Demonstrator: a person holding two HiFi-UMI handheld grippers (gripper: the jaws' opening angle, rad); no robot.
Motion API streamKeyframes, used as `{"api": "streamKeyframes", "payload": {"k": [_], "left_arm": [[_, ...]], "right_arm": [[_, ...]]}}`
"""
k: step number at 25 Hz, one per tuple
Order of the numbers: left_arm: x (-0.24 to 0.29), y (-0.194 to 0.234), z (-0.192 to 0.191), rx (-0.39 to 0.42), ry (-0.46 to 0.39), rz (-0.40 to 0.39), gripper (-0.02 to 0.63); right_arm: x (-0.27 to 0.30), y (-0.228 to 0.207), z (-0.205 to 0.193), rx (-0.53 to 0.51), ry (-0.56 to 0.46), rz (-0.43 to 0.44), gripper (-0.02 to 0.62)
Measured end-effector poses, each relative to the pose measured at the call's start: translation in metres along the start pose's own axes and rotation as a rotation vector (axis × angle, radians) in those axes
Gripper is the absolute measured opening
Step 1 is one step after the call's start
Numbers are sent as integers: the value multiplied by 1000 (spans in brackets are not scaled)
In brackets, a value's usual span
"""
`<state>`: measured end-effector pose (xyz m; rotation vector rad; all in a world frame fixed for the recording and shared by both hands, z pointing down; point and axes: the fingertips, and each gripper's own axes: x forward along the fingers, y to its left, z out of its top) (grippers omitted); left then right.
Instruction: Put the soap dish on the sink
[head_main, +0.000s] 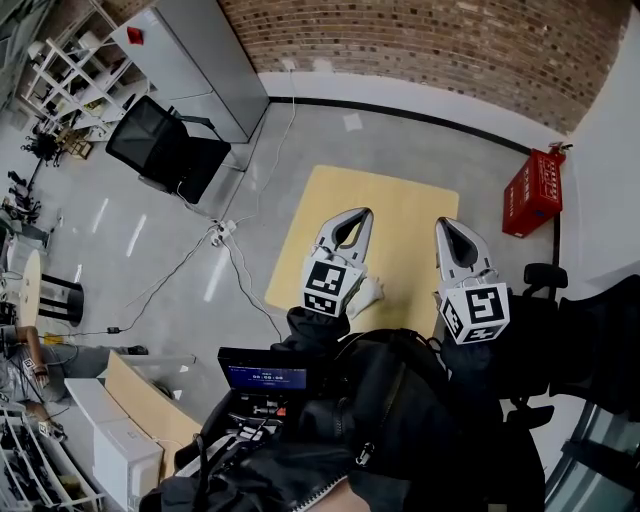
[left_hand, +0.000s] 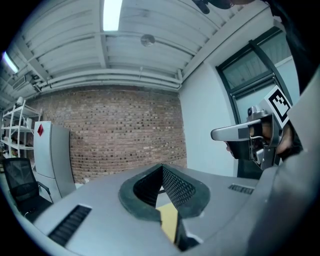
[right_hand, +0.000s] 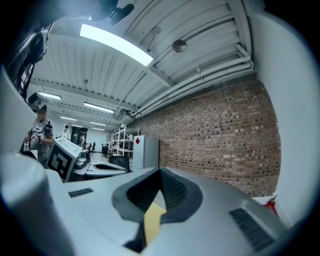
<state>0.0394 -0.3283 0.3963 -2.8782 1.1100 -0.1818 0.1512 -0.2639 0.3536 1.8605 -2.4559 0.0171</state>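
Note:
No soap dish and no sink show in any view. In the head view my left gripper (head_main: 360, 213) and right gripper (head_main: 447, 222) are held side by side, pointing level above a yellow tabletop (head_main: 400, 200). Both are shut, tips together, with nothing between them. The left gripper view looks past the shut left gripper (left_hand: 162, 167) at a brick wall, with the right gripper (left_hand: 220, 134) at the right. In the right gripper view the shut right gripper (right_hand: 160, 171) faces the same wall, and the left gripper's marker cube (right_hand: 65, 159) is at the left.
A red crate (head_main: 535, 192) stands by the wall right of the tabletop. A black office chair (head_main: 160, 150) and a grey cabinet (head_main: 200, 60) are at the far left. Cables and a power strip (head_main: 225, 235) lie on the floor. A cardboard box (head_main: 140, 405) sits at the near left.

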Motion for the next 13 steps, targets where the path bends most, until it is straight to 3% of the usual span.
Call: {"api": "streamKeyframes", "payload": {"k": [13], "left_arm": [[2, 2, -6, -1, 31, -10, 5]], "right_arm": [[6, 2, -1, 15, 10, 5, 6]]}}
